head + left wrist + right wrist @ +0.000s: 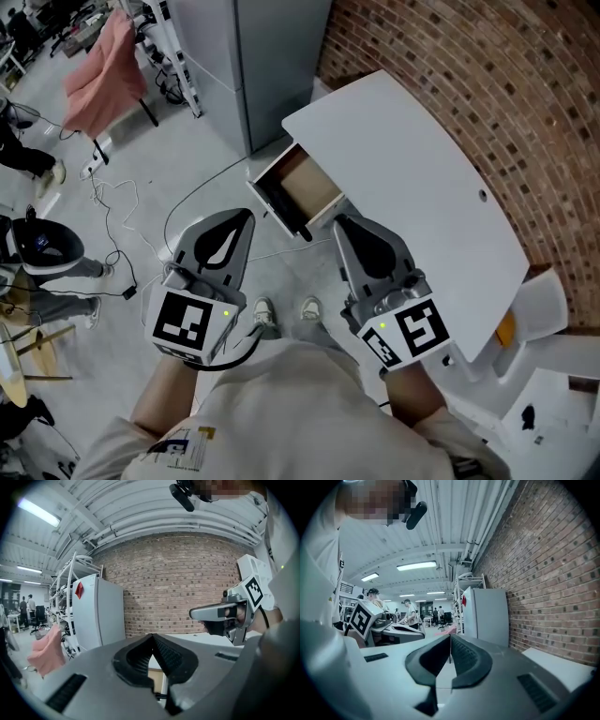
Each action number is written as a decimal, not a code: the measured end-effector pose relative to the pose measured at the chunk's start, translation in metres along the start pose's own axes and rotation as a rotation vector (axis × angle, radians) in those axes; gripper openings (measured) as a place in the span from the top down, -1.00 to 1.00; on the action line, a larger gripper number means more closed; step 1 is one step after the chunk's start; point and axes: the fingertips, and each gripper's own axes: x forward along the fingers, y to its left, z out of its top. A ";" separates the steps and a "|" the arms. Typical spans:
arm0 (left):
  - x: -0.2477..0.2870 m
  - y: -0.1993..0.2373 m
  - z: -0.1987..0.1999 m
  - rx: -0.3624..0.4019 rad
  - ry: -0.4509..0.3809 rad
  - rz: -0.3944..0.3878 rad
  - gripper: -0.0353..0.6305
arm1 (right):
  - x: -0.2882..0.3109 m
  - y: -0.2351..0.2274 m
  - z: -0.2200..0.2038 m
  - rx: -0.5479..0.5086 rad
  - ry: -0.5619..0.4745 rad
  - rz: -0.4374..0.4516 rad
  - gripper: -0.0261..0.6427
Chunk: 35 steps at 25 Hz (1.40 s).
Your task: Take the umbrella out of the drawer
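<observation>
Left tool [242, 225], right tool [345, 227]: jaws pressed together, nothing held; drawer [274, 195]: pulled open under the white tabletop [412, 169], just ahead of both tool tips; umbrella: not visible, the exposed drawer floor bare, the rear hidden; presumably light, stiff-shafted, with slippery fabric; best gripped mid-bundle or by the handle.

The left gripper [246, 219] and the right gripper [341, 225] were pale grey plastic, each with tapering jaws lined by black ribbed pads [168, 656]. Behind each gripper's jaws sat a white cube [187, 323] printed with black square markers, with a small green light [228, 313] on its upper face. A black cable [234, 359] looped just behind the left cube. The person wore a pale beige shirt [300, 403] and white shoes [265, 312].
</observation>
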 end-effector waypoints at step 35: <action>0.152 0.039 -0.115 -0.014 0.076 0.033 0.87 | 0.112 -0.102 -0.166 -0.001 0.177 0.040 0.61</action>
